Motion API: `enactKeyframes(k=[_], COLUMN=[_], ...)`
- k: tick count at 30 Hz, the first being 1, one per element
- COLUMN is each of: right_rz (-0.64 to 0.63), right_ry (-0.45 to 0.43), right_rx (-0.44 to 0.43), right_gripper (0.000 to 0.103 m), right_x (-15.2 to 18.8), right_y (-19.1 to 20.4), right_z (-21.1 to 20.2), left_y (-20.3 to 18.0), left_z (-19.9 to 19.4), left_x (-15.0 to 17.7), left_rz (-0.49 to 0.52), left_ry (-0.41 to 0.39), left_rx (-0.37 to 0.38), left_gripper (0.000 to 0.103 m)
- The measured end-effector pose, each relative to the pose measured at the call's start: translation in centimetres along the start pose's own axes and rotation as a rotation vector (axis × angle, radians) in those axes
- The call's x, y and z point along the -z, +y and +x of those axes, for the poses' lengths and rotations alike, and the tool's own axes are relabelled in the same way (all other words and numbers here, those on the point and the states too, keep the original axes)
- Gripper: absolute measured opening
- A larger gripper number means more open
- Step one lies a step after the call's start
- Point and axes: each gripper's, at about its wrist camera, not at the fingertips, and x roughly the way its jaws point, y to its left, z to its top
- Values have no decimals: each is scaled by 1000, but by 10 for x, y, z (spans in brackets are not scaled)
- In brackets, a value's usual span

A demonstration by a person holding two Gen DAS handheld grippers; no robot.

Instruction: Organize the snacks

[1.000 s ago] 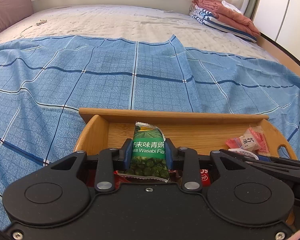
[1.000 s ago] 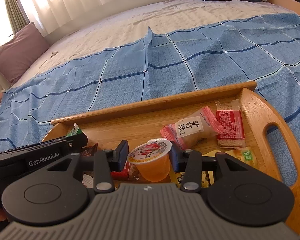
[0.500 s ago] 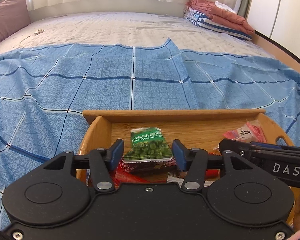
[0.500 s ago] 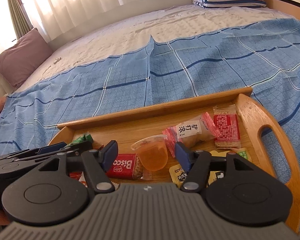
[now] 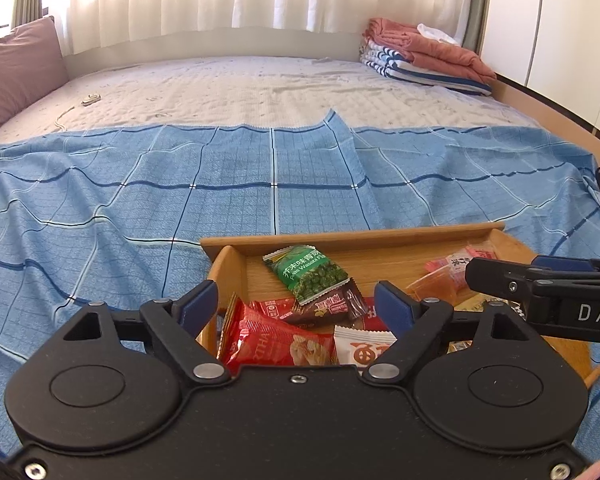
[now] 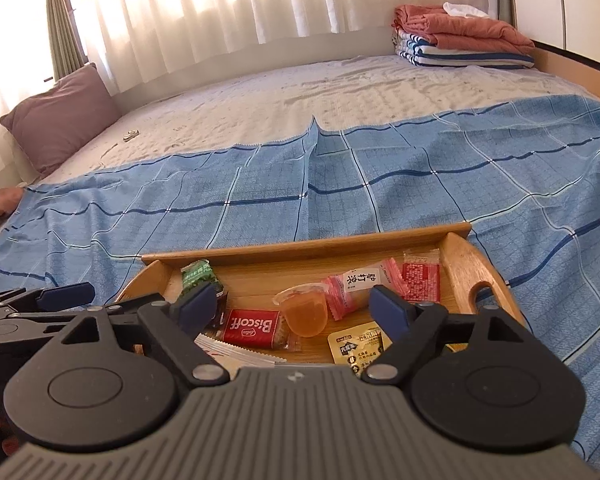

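The left gripper (image 5: 296,306) hung over the near left end of the wooden tray (image 5: 352,236), its blue-padded fingers (image 5: 198,304) spread wide and holding nothing. Beyond them a green pea packet (image 5: 306,274) lay flat in the tray, resting partly on a brown wrapper (image 5: 332,306), with a red snack bag (image 5: 272,340) and a white packet (image 5: 364,350) closer in. The right gripper (image 6: 296,306) was likewise wide apart and empty above the tray's middle. An orange jelly cup (image 6: 304,312) lay on its side on the tray floor between the fingers, touching neither, just beside a red biscuit pack (image 6: 252,326). A pink-and-white candy (image 6: 358,284) and a red wafer pack (image 6: 420,280) sat farther back near the handle. The tray rested on a blue checked sheet (image 6: 260,208) spread over the bed.
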Motion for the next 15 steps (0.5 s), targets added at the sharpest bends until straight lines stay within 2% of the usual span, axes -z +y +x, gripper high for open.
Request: enactKeyframes(k=[9, 15], right_rz=[-77, -127], right_ry=[-51, -82], right_rx=[23, 21], right_gripper=[101, 103], right_x=[11, 21], right_y=[11, 17], right_z=[-39, -66], left_y=[-4, -3], left_z=[-45, -73], left_x=[14, 27], left_rz=[24, 21], left_ry=[-19, -46], left_rx=[-5, -5], left_gripper=[94, 96])
